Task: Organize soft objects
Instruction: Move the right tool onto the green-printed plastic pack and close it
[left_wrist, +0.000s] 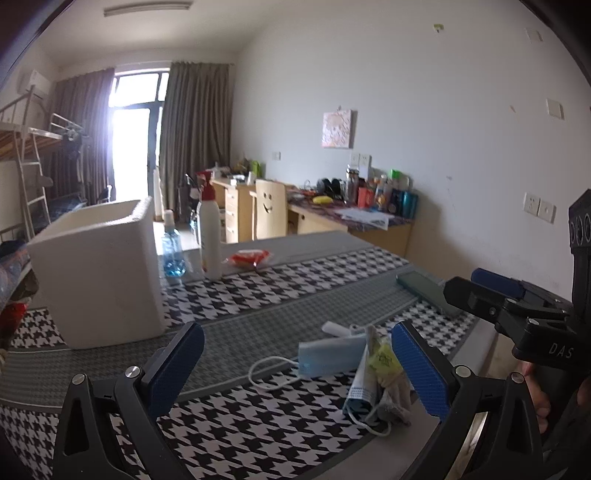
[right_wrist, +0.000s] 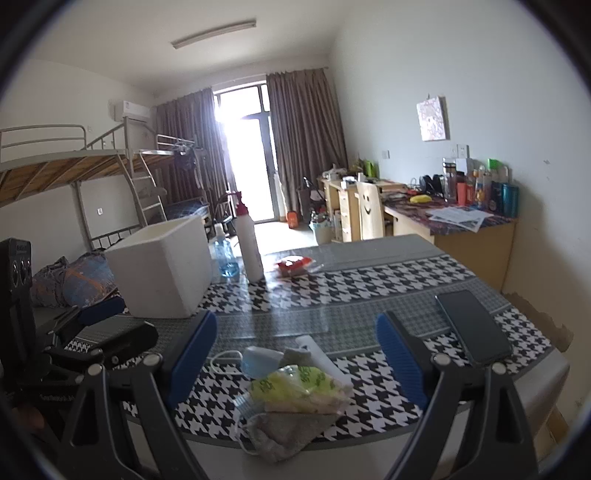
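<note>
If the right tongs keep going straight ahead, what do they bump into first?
Probably the yellow-green packet on the pile of soft things, which lies between the open right tongs near the table edge. Depth is hard to judge, so they might pass just over it.

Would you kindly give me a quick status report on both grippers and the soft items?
Left gripper open, right gripper open, both empty. Soft pile untouched at near table edge. White foam box empty-side up, far left. Phone lies right of pile, clear of path.

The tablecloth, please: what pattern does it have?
Black-and-white houndstooth tablecloth with grey bands, clearest in the right wrist view.
</note>
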